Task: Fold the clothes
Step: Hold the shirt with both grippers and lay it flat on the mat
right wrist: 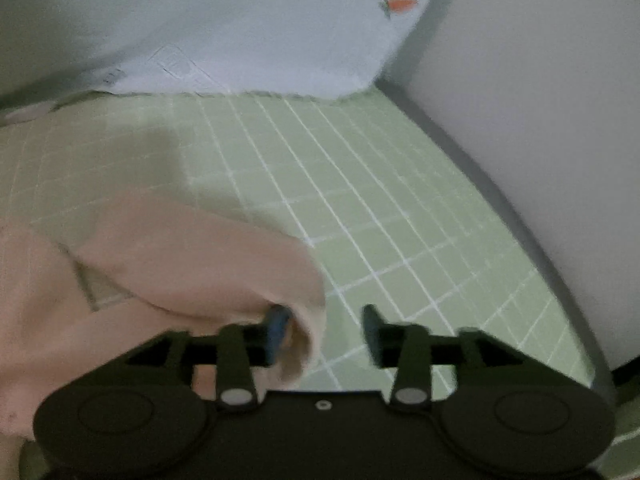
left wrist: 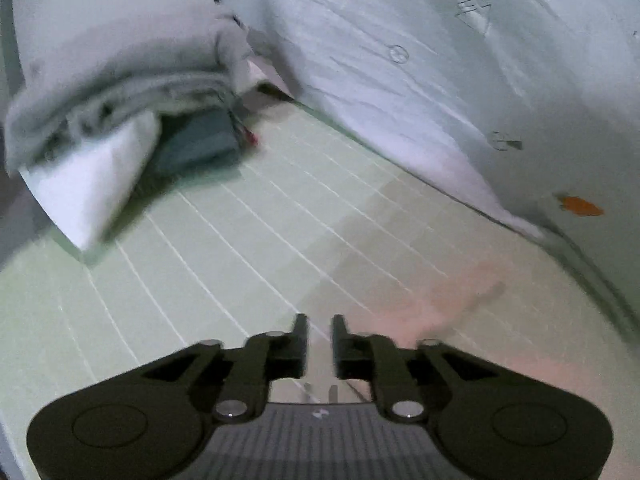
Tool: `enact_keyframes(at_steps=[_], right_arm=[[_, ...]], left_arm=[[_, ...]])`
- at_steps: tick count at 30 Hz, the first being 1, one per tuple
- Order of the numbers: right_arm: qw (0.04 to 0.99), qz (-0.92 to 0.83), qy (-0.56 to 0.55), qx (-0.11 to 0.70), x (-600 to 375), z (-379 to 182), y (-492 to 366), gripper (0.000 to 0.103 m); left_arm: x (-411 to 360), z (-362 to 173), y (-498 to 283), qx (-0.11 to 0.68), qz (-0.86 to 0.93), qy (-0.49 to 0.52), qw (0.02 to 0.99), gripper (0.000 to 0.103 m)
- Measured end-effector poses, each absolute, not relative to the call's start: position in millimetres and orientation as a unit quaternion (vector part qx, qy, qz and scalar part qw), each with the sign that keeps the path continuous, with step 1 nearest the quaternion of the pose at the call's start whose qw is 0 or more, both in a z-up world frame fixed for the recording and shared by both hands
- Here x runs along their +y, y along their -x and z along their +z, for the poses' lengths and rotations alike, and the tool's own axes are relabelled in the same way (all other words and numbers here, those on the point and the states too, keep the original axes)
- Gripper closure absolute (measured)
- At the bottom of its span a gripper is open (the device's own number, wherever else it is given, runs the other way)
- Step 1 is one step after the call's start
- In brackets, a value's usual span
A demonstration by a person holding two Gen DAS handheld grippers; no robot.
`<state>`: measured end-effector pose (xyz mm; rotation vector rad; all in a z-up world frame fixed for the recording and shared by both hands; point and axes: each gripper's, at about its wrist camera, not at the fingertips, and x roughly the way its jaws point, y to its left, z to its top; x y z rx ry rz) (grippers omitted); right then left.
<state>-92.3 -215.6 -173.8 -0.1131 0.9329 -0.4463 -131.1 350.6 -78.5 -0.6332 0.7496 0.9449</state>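
Our left gripper (left wrist: 320,330) held its jaws narrow over bare green mat (left wrist: 240,240); our right gripper (right wrist: 326,320) stood wide, the pink garment (right wrist: 180,256) draped on one finger at lower left. We judged that cloth could snag there and drag the fold crooked.

Pale green cutting mat w/ white grid lines (left wrist: 248,248) covers the tabletop; dark edge strip shows along its far side in both views. On it, left wrist view: stack of folded clothes (left wrist: 120,92) at upper left, w/ grey fleecy piece on top, white folded piece (left wrist: 88,184) sticking out underneath, dark teal piece (left wrist: 200,140) beside that. White cloth w/ small orange carrot prints (left wrist: 420,60) hangs along the mat's far edge, hem resting on the mat. Right wrist view: pale pink soft garment (right wrist: 168,256) lies on the mat at lower left, one fold bulging up; blurred.
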Motion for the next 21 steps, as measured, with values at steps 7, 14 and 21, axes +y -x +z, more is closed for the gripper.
enact_keyframes(at_steps=[7,14,21], right_arm=[[0.912,-0.086,0.05,0.397,-152,-156,74,0.025],[0.885,0.049,-0.023,0.463,-115,-200,15,0.028],[0.885,0.092,0.027,0.456,-96,-207,-11,0.095]], left_arm=[[296,-101,89,0.423,0.319,0.234,0.815,0.052],[271,-133,60,0.474,0.289,0.221,0.802,0.04],[278,-143,52,0.479,0.286,0.198,0.806,0.037]])
